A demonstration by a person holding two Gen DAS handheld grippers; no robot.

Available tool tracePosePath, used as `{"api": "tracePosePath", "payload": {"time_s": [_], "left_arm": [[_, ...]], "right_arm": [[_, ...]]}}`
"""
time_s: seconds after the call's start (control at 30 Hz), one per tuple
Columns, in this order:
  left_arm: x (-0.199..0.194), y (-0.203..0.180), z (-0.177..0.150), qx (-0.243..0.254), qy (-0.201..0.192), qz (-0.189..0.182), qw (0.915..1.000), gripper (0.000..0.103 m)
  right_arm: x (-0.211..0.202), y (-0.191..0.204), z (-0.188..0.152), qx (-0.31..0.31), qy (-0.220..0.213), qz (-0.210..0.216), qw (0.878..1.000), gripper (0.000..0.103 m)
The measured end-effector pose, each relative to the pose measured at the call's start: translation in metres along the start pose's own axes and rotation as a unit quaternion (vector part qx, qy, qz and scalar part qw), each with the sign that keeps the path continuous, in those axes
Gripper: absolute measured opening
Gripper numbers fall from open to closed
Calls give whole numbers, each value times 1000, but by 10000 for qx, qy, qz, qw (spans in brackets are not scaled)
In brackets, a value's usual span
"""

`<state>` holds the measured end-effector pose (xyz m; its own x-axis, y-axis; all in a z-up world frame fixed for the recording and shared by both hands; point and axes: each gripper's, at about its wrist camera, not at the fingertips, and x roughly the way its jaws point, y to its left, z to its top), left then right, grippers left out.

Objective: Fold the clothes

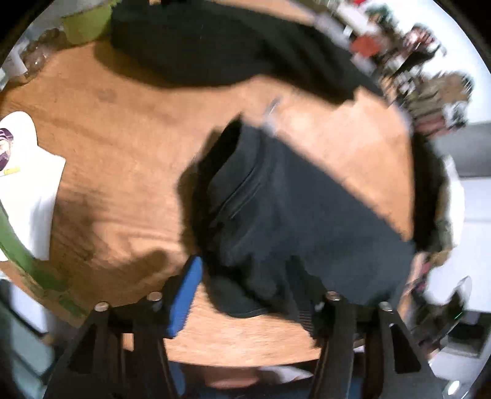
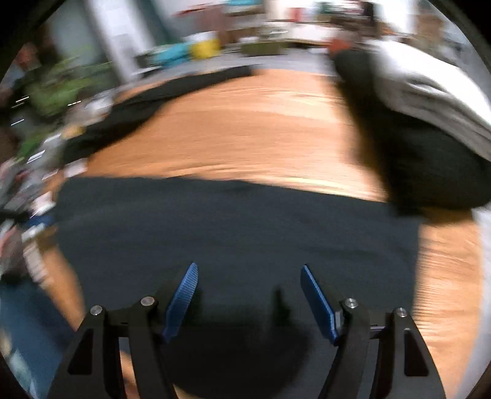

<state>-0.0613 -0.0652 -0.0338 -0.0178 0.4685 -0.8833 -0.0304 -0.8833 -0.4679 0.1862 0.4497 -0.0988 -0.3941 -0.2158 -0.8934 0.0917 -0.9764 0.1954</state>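
Wooden counter carries a green pot at its far edge, a white printed paper at one side.

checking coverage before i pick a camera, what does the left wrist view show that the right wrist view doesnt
Left wrist only: a white printed garment at the table's left edge and a green pot at the far corner.
Right wrist only: a grey and black pile of clothes on the right.
Both: the wooden table, the dark navy garment and an open hand-held gripper.
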Motion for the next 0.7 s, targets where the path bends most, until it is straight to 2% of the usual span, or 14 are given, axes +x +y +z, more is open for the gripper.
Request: {"api": "tracePosePath", "payload": {"time_s": [0.1, 0.13, 0.2, 0.23, 0.33, 0.43, 0.47, 0.53, 0.57, 0.6, 0.7], "left_arm": [[-8, 2, 6, -109, -230, -471, 9986, 70], [-4, 6, 6, -149, -250, -508, 9983, 70], [12, 10, 6, -196, -160, -434, 9987, 70], [22, 8, 8, -186, -100, -345, 9992, 70], [41, 11, 15, -86, 41, -189, 9998, 70], [52, 10, 18, 20, 136, -193, 9997, 70], [49, 12, 15, 46, 160, -203, 9997, 70], [44, 17, 11, 83, 206, -215, 9995, 70], [42, 20, 10, 81, 218, -202, 9995, 70], [40, 23, 8, 80, 222, -181, 9996, 70], [32, 34, 4, 56, 214, -135, 9997, 70]], "right_arm": [[22, 61, -2, -356, 379, 718, 9961, 72], [30, 82, -3, -477, 517, 880, 9936, 71], [46, 113, -7, -720, 764, 1007, 9894, 59], [53, 131, -10, -877, 891, 1060, 9865, 59], [69, 180, -20, -1488, 1069, 861, 9793, 59], [77, 222, -30, -2326, 989, 623, 9655, 59], [81, 231, -33, -2572, 977, 503, 9601, 55], [92, 241, -35, -2889, 1042, 118, 9516, 31], [96, 244, -36, -2979, 1089, -13, 9484, 9], [96, 242, -34, -2930, 1148, 10, 9492, 4], [83, 236, -30, -2861, 1160, 210, 9509, 4]]}}
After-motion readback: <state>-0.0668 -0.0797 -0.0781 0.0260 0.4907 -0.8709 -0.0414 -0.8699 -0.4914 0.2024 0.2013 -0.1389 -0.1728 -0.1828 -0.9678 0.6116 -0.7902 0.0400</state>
